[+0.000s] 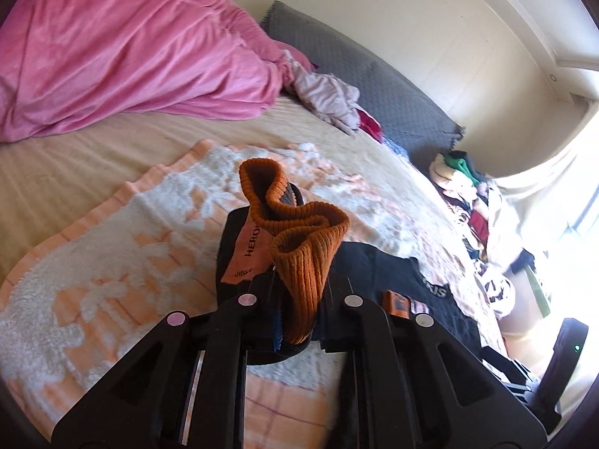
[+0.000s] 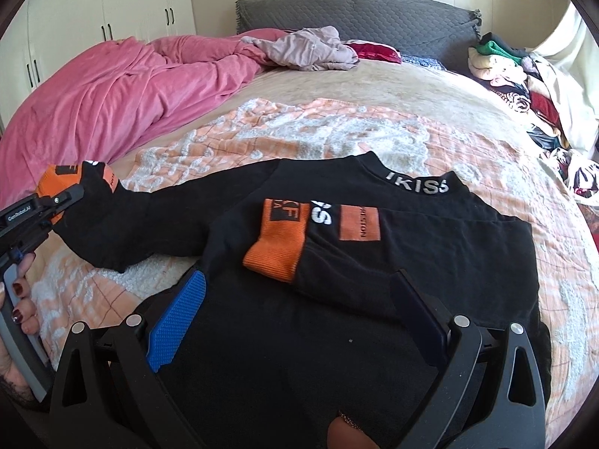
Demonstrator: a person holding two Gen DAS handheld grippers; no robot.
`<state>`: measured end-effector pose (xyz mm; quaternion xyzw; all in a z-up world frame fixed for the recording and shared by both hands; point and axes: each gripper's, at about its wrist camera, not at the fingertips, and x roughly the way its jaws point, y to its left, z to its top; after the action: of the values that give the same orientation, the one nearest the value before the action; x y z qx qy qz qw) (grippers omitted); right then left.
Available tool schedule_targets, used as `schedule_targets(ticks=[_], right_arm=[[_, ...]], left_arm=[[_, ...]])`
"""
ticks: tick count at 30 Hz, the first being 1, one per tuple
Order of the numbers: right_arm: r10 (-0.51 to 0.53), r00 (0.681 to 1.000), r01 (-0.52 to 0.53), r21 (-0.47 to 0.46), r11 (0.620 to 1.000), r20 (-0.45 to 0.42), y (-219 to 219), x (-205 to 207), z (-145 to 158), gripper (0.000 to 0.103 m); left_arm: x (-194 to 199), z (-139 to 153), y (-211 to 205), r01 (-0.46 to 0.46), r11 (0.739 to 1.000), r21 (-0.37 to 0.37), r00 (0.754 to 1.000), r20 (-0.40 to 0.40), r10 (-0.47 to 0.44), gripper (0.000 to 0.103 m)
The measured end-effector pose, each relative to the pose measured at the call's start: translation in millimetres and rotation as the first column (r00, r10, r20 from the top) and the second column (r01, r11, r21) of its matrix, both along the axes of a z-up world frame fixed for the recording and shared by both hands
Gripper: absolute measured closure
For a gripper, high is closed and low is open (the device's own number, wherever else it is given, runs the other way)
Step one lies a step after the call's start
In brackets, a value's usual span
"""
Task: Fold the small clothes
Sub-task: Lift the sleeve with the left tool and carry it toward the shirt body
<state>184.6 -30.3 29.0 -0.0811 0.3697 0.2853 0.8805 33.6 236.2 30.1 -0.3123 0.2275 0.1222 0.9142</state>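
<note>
**Left Sleeve Held for Fold**

The orange cuff is clamped between the fully closed fingers of the left claw. The right claw is spread wide and holds nothing, poised just above the black sweatshirt on the bed. From the right claw, the held sleeve runs toward ten o'clock; the other sleeve is already folded across the chest at twelve o'clock. The left claw is judged nearer for carrying the held sleeve inward.
</note>
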Motion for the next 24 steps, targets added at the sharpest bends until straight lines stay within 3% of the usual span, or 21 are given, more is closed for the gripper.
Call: schedule_targets(ticks=[18,24], right_arm=[[-0.067,0.998,0.067,0.04,0.997,0.019,-71.8,14.3,1.8,0.005],[-0.152,0.987,0.157,0.094,0.983,-0.052,-114.3,27.9,-11.9,0.005]], left_arm=[[42.2,22.7,-72.1,0.155,0.987,0.045,0.988,-0.031,-0.154,0.097],[63.6,21.0,-98.7,0.198,0.978,0.058,0.979,-0.059,-0.195,0.097]])
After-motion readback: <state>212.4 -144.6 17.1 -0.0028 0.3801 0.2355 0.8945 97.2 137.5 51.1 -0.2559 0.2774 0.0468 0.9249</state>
